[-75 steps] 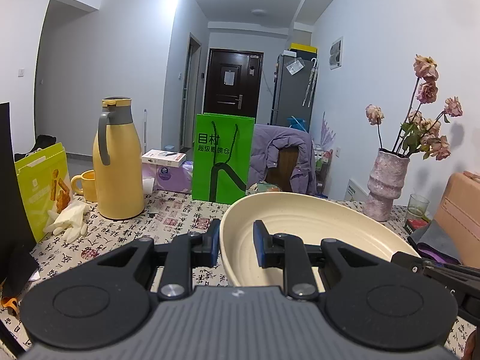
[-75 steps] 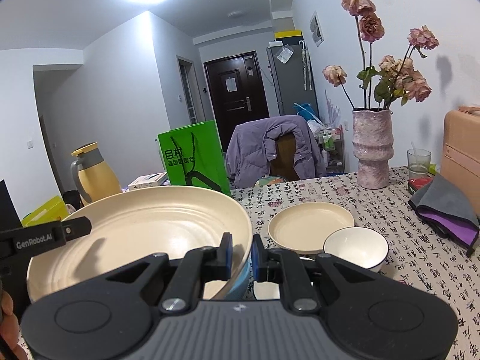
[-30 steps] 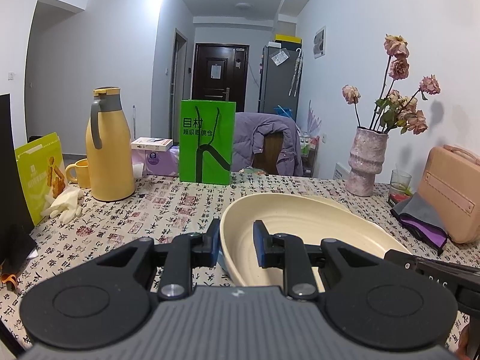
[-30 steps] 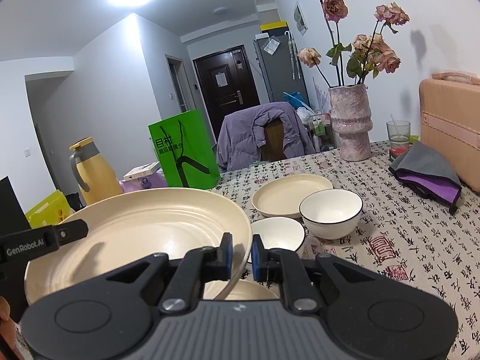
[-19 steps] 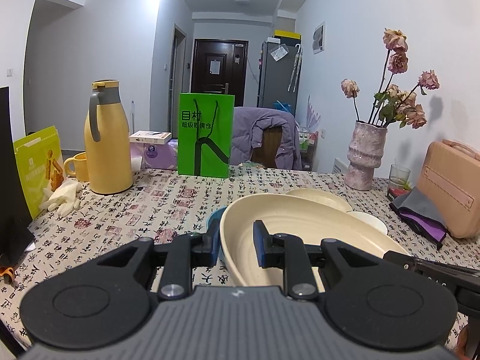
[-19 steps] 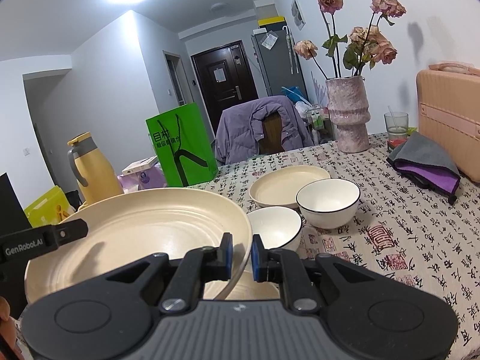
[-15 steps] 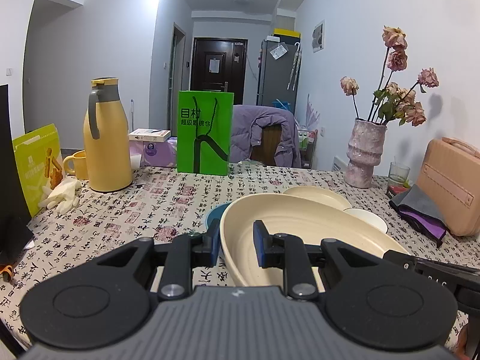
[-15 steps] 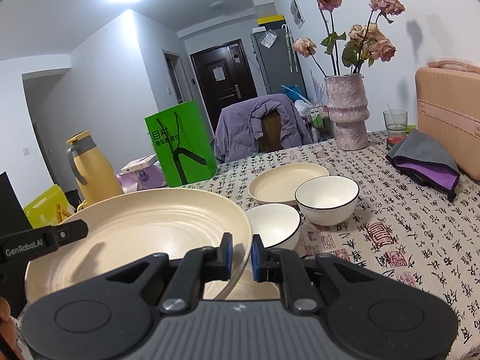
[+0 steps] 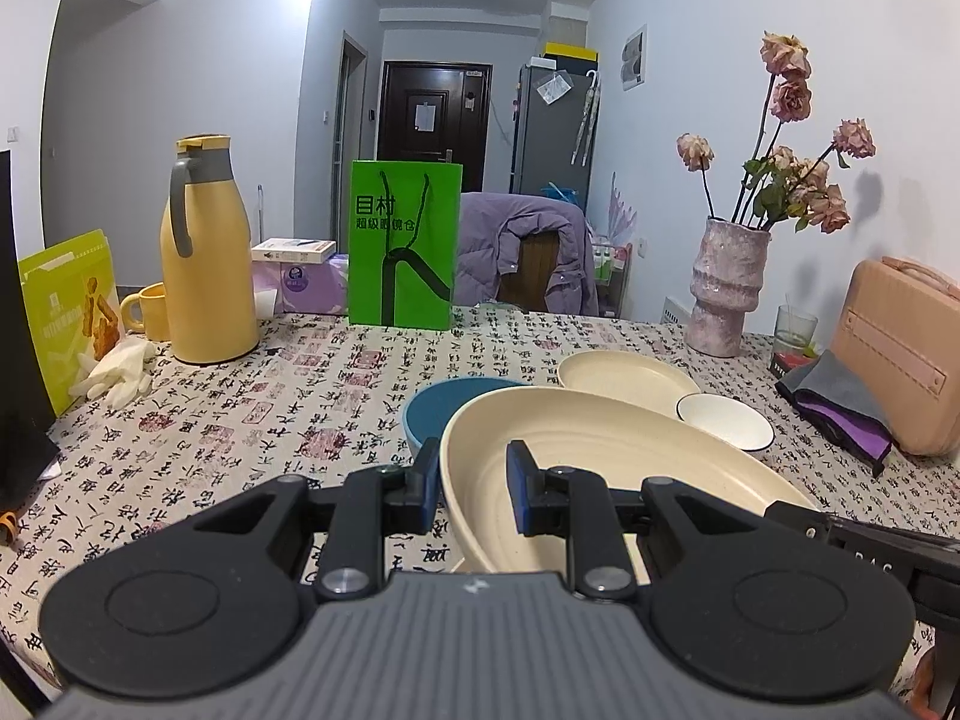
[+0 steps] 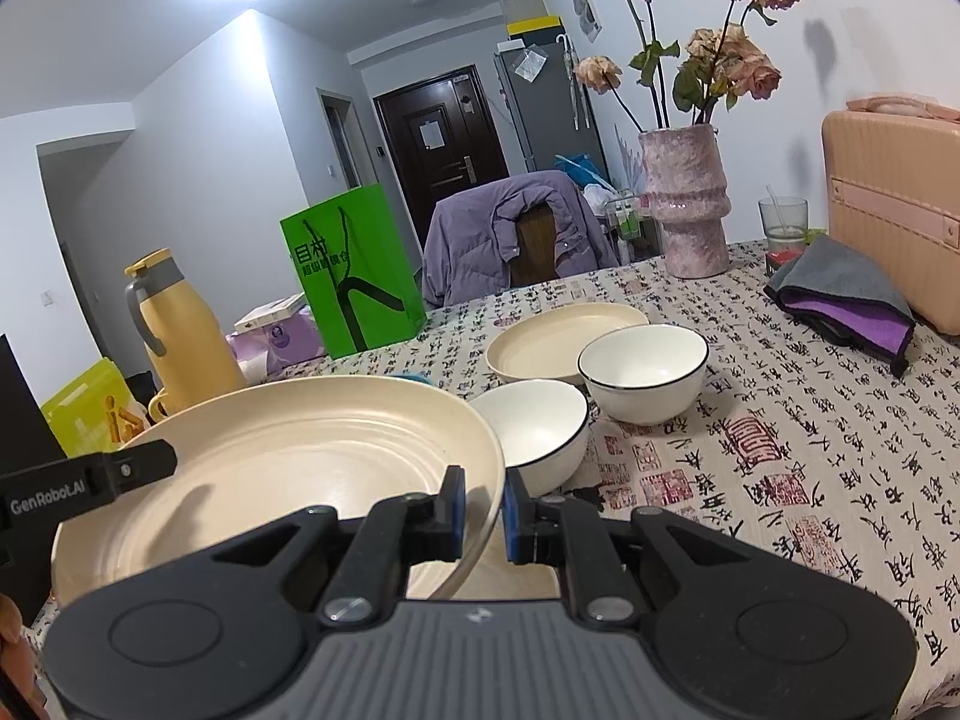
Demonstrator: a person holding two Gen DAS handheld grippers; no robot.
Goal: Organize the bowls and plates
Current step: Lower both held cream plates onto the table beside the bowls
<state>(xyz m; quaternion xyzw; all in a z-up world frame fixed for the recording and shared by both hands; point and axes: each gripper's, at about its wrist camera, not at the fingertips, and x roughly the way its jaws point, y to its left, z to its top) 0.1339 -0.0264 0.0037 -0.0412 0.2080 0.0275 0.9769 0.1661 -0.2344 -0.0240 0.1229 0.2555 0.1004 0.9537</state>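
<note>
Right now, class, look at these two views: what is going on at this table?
A person is tidying dishes with a gripper in each hand. The left gripper and right gripper are both shut on opposite rims of one large cream plate, held above the table. A blue bowl, a smaller cream plate and two white bowls wait nearby.

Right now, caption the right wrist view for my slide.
Right gripper clamps the large cream plate rim beside two white bowls.

right gripper (image 10: 483,501): clamped on near-right rim of large cream plate (image 10: 288,456)
white bowls (image 10: 642,372): two, just beyond plate, right
small cream plate (image 10: 558,339): farther back
</note>
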